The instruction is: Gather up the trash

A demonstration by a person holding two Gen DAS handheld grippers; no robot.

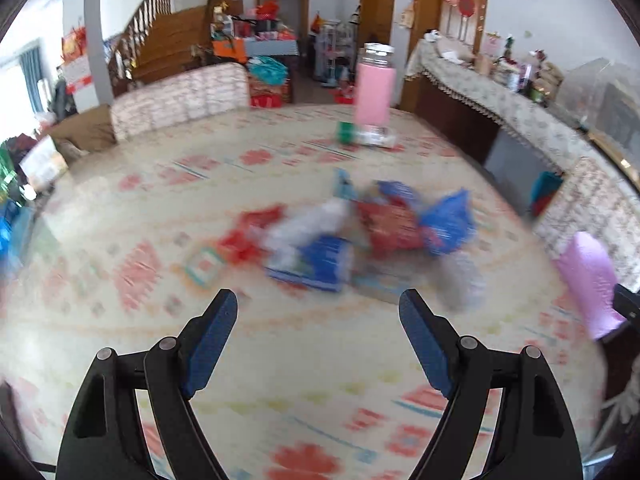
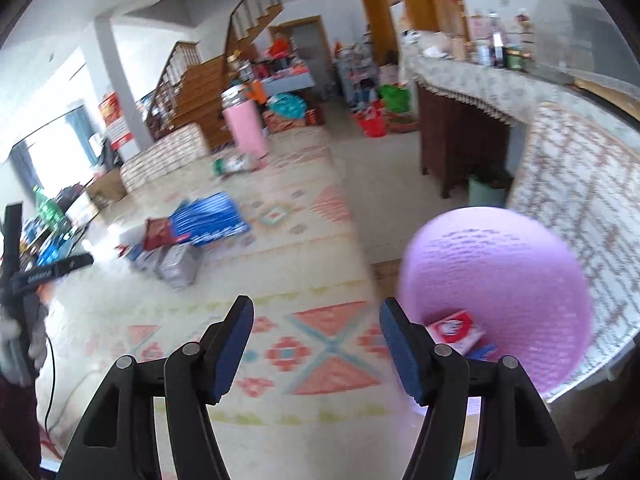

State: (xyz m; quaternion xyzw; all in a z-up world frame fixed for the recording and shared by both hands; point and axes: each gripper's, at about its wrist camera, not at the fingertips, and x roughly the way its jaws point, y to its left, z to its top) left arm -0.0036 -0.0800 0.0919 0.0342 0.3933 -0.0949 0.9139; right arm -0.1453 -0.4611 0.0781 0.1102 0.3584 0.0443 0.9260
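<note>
Purple plastic marks our bin (image 2: 500, 304), which sits just right of the right gripper (image 2: 316, 344) at the table's edge with a red-and-white packet (image 2: 454, 326) already inside, handy for drops. Both grippers hold their fingers wide apart and empty. We judge the left gripper (image 1: 318, 334) is aimed at the blurred wrapper pile (image 1: 340, 236) on the patterned tablecloth (image 1: 160, 208) for the next pick.

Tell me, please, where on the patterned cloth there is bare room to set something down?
Bare cloth lies between the wrapper pile and the purple bin, just ahead of the right hand-held gripper, and between the pile and the pink bottle. It is crowded at the pile and around the bottle's base.
</note>
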